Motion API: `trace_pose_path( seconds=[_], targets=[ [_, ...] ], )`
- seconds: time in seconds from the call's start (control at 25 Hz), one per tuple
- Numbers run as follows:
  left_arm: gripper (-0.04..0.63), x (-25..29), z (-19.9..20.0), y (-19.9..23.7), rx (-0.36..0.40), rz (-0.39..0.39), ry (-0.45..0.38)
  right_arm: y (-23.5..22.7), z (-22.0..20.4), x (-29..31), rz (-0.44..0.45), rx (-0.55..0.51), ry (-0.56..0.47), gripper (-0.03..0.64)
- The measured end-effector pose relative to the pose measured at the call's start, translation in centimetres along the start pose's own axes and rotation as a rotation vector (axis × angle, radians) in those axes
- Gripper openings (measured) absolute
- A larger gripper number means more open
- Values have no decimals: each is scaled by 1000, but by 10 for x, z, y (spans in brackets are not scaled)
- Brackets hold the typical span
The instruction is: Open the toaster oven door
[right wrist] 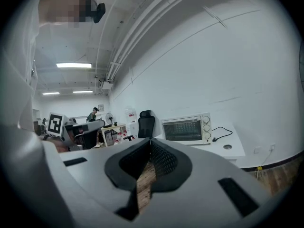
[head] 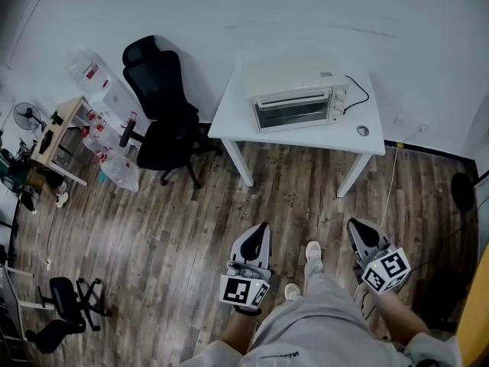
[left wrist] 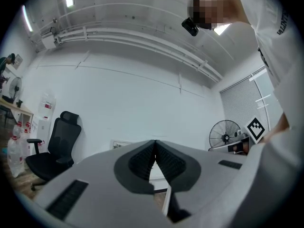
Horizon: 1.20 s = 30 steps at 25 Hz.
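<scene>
A white toaster oven (head: pixel 298 102) with its glass door shut stands on a white table (head: pixel 237 117) against the far wall. It also shows in the right gripper view, toaster oven (right wrist: pixel 186 129) well ahead. My left gripper (head: pixel 264 226) and right gripper (head: pixel 354 223) hang over the wood floor, far short of the table. Both are shut with nothing between their tips. In the left gripper view the shut left gripper (left wrist: pixel 155 141) hides most of the table; only an edge of the oven (left wrist: pixel 121 144) peeks out.
A black office chair (head: pixel 164 109) stands left of the table. A power cord (head: pixel 359 90) runs from the oven across the tabletop. A small desk (head: pixel 57 132) with bottles and bags sits at far left. A floor fan (left wrist: pixel 224 135) stands at the right in the left gripper view.
</scene>
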<state>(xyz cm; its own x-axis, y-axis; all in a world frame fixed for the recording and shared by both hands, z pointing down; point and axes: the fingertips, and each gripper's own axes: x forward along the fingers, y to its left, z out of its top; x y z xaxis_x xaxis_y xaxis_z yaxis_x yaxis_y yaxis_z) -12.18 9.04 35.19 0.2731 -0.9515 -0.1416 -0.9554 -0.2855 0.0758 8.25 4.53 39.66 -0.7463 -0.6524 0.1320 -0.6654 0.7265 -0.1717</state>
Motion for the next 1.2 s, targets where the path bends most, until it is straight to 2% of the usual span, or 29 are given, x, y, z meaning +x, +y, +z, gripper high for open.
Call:
trace_pose_path(
  seconds=[0.44, 0.8, 1.2],
  targets=[
    [8, 103, 4, 36, 34, 17, -7, -65, 33, 95, 76, 8, -19, 17],
    [8, 191, -11, 56, 44, 39, 26, -127, 46, 161, 132, 31, -5, 17],
    [8, 238, -23, 79, 44, 120, 49, -160, 45, 218, 223, 86, 26, 17]
  ],
)
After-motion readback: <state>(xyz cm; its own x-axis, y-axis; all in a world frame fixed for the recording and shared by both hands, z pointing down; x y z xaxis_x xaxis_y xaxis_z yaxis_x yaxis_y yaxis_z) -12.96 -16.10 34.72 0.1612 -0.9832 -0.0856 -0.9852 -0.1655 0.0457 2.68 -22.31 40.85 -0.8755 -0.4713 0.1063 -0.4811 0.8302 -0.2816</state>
